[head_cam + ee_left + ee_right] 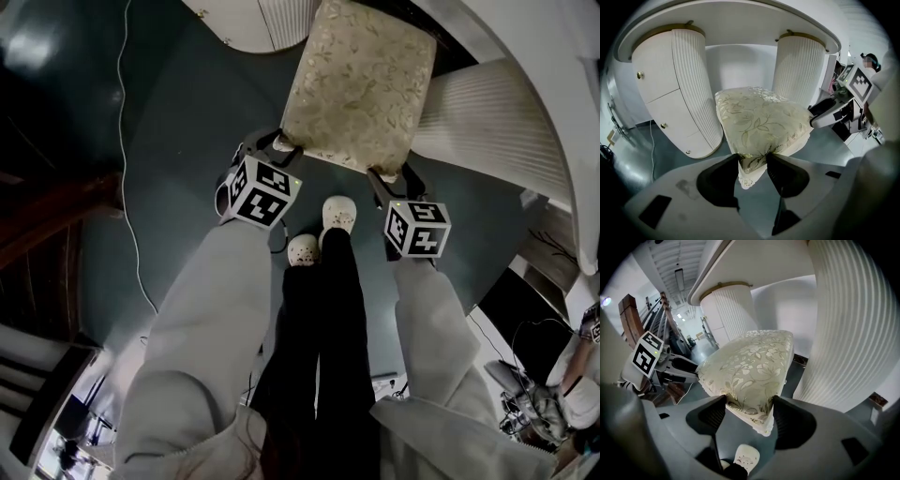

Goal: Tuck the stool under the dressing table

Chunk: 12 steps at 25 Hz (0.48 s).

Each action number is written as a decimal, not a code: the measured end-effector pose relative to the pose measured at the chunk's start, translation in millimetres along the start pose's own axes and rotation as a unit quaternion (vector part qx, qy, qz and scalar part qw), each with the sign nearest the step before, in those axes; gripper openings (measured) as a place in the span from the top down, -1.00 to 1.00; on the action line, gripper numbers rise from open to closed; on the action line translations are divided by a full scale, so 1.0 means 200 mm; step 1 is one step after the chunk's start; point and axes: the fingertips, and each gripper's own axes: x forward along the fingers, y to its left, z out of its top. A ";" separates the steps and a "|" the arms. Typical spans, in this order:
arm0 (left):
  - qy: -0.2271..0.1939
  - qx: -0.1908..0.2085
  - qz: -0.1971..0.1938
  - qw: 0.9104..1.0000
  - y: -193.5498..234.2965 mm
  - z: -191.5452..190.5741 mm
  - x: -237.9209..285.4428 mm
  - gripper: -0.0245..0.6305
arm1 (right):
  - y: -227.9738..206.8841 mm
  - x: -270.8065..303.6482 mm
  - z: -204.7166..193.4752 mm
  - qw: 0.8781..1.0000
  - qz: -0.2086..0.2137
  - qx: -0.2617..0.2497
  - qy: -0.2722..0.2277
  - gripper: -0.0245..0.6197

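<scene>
The stool [361, 84] stands straight ahead of both grippers with its padded top level. Its longer side seems to run away from them into the gap under the dressing table [740, 14]. The left gripper [753, 161] has its jaws set wide and pressed onto the stool's near left corner. The right gripper [749, 404] clamps the near right corner the same way. Beyond them, ribbed pedestals [799, 70] flank the stool's far half.

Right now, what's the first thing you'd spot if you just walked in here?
The cream flowery stool in the middle jumps out first, standing between the ribbed white pedestals of the dressing table. Next you'd see the left gripper and the right gripper, each pinching one near corner of it.
</scene>
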 end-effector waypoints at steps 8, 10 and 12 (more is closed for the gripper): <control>-0.012 0.007 0.018 1.000 0.09 0.12 0.08 0.34 | -0.07 0.07 0.10 1.000 -0.009 0.009 -0.020 -0.22; -0.010 0.006 0.024 1.000 0.12 0.14 0.09 0.34 | -0.07 0.09 0.12 1.000 -0.009 0.011 -0.022 -0.22; -0.009 0.004 0.030 0.999 0.14 0.16 0.10 0.35 | -0.08 0.10 0.15 1.000 -0.010 0.013 -0.027 -0.22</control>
